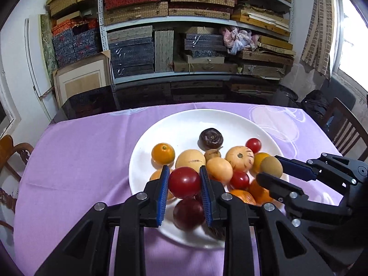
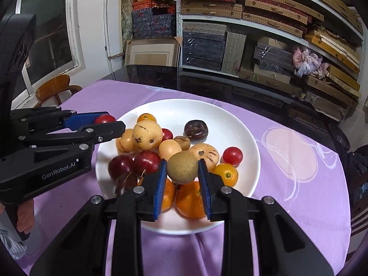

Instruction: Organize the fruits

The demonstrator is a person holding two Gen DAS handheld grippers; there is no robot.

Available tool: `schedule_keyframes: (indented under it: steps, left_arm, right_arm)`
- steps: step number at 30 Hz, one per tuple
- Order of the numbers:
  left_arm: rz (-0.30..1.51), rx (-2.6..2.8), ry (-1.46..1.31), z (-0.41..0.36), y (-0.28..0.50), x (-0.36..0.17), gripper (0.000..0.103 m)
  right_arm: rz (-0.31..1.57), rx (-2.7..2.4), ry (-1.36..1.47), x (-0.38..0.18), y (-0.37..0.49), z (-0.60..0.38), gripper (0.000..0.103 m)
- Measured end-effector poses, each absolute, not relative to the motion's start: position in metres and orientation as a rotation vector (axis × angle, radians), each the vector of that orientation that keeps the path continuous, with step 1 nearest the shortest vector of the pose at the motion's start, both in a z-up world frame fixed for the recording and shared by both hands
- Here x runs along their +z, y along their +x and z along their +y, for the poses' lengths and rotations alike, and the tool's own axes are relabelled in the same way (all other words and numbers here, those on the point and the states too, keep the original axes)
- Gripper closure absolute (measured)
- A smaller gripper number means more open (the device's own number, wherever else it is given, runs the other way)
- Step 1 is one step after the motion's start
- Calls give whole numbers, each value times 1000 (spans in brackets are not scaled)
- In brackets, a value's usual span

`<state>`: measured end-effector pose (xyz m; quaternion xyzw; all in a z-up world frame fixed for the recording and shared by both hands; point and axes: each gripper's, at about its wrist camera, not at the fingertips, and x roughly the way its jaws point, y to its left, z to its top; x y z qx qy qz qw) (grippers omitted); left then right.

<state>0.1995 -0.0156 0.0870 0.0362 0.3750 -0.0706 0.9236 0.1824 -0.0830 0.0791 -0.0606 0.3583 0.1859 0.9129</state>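
Observation:
A white plate [image 1: 147, 142] [image 2: 230, 115] on the purple tablecloth holds several fruits: oranges, yellow loquats, red tomatoes, dark plums and a dark brown fruit [image 1: 211, 138] [image 2: 196, 130]. My left gripper [image 1: 183, 172] is shut on a red tomato [image 1: 185, 182] above the plate's near left side; it also shows in the right wrist view [image 2: 108, 122]. My right gripper [image 2: 182, 164] is shut on a brown-green round fruit [image 2: 182, 166], also seen in the left wrist view [image 1: 271, 166], over the plate's right side.
The purple tablecloth [image 1: 80, 161] [image 2: 299, 184] covers a dark table. Wooden chairs stand at the left [image 1: 13, 151] [image 2: 55, 89] and right [image 1: 345, 126]. Shelves of stacked boxes [image 1: 195, 34] [image 2: 264, 34] fill the wall behind the table.

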Motion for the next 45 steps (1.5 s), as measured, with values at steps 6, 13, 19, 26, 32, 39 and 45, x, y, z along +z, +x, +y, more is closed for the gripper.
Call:
schedule_keyframes:
  steps: [6, 13, 19, 26, 32, 39, 45]
  left_arm:
    - [816, -127, 17, -3, 221, 65, 75]
    - [831, -133, -10, 3, 223, 54, 68]
    - [796, -124, -36, 8, 195, 57, 42]
    - [759, -92, 7, 4, 139, 56, 14]
    - [677, -96, 8, 1, 110, 72, 3]
    - [708, -102, -10, 6, 109, 76, 3]
    - [710, -67, 31, 1, 102, 72, 3]
  right_arm:
    - [762, 379, -104, 65, 217, -75, 76]
    - [770, 366, -70, 54, 226, -79, 57]
    - [716, 353, -46, 63, 200, -86, 36]
    - [686, 325, -19, 59, 134, -102, 14]
    - [651, 276, -34, 53, 88, -109, 6]
    - [642, 239, 9, 54, 65, -125, 4]
    - [654, 221, -41, 52, 60, -118, 4]
